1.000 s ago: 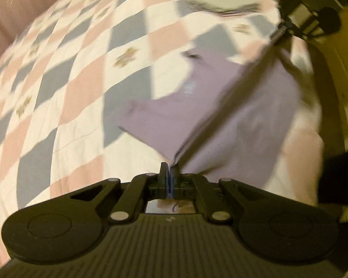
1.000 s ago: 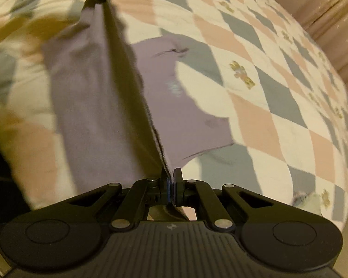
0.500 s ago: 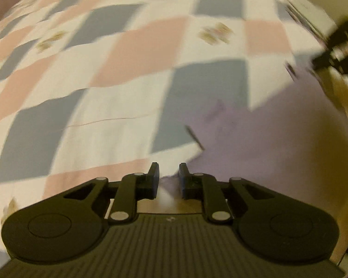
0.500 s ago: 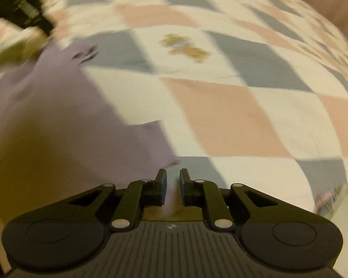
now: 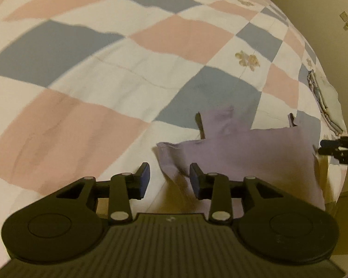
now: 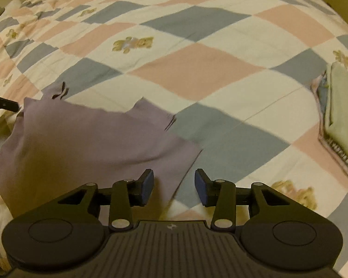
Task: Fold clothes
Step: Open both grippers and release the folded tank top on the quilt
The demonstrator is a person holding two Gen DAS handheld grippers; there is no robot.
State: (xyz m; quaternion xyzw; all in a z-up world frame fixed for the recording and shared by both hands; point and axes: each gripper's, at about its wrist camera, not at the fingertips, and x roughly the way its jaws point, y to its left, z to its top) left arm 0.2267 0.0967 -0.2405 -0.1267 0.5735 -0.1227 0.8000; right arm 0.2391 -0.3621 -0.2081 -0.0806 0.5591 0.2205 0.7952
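Now both claws, left and right, gape empty at the shirt lying on the bed, whose loose folded edge could slip open if nudged.

Far bed lies open; lilac garment covers the near left; folded pile blocks the right edge.
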